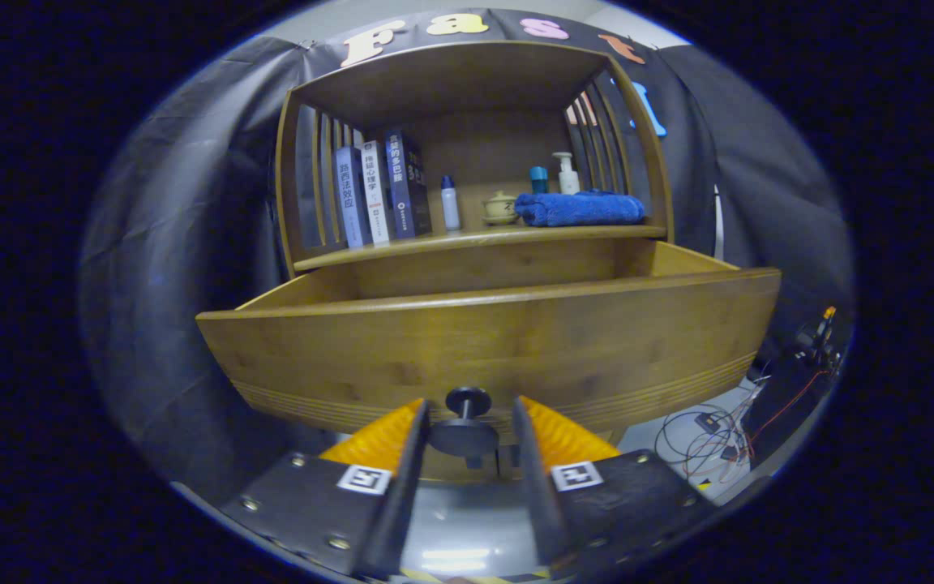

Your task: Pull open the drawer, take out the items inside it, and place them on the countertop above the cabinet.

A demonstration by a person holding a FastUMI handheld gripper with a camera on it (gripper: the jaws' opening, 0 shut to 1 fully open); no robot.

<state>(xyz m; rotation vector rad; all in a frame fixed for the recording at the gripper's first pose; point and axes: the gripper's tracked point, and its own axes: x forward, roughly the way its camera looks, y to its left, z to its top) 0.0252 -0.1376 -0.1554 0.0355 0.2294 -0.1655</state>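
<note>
The wooden cabinet's drawer [499, 341] stands pulled well out toward me, and I look at its front panel from slightly below. Its dark round knob [464, 434] sits between the fingers of my gripper [471, 401]. The left finger lies close against the knob, while a small gap shows on the right side, so the gripper is open around it. The drawer's inside is hidden behind its front panel. The countertop [475, 238] above the drawer is the shelf board of the open cabinet.
On the countertop stand three books [378, 191], a small bottle [450, 203], a little pot [500, 208], a pump bottle [567, 172] and a folded blue towel [580, 208]. Cables [702, 438] lie on the floor to the right, below the drawer.
</note>
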